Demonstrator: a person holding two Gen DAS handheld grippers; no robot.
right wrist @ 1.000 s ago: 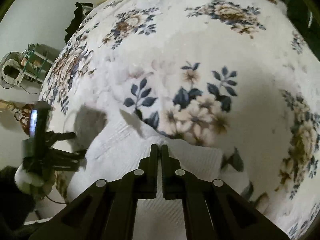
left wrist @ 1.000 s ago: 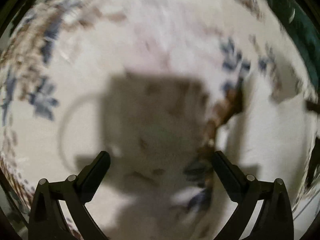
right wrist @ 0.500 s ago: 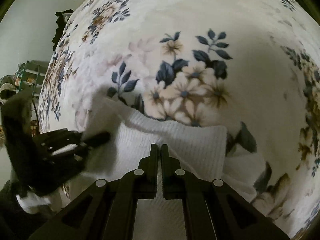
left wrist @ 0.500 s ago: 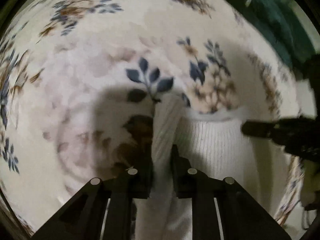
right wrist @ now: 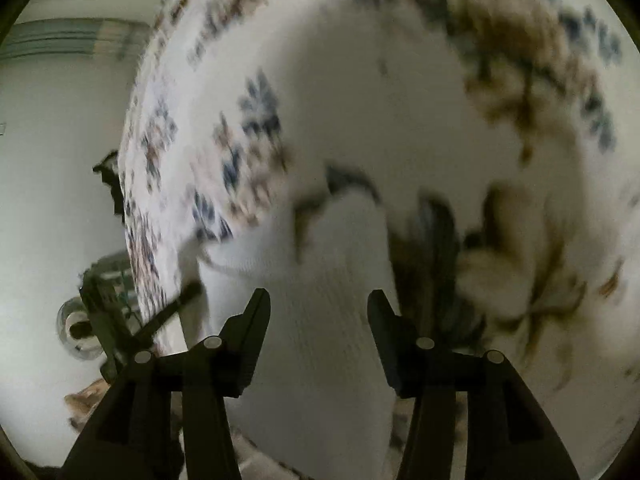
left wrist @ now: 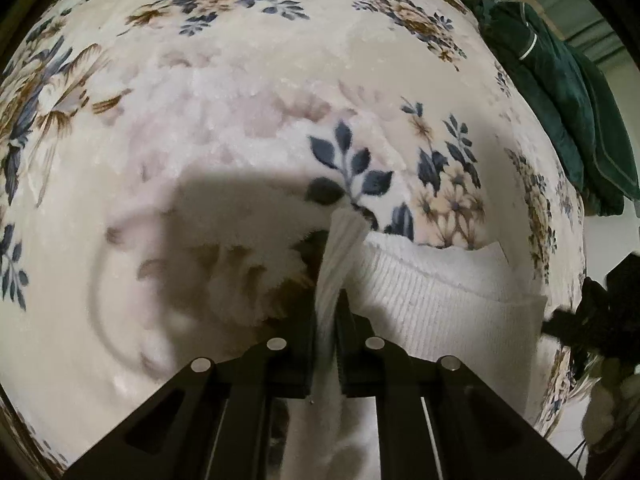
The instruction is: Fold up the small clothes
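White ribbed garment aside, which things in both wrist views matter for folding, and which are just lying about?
In play:
white ribbed knit garment
left tongs, shut on its edge
right tongs, open over it
cream floral plush blanket underneath

Lying about:
dark green jacket at the blanket's far edge
round clear object beside the bed, too blurred to name

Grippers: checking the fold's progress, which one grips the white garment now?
The left gripper, shut on the garment; the right gripper is open.
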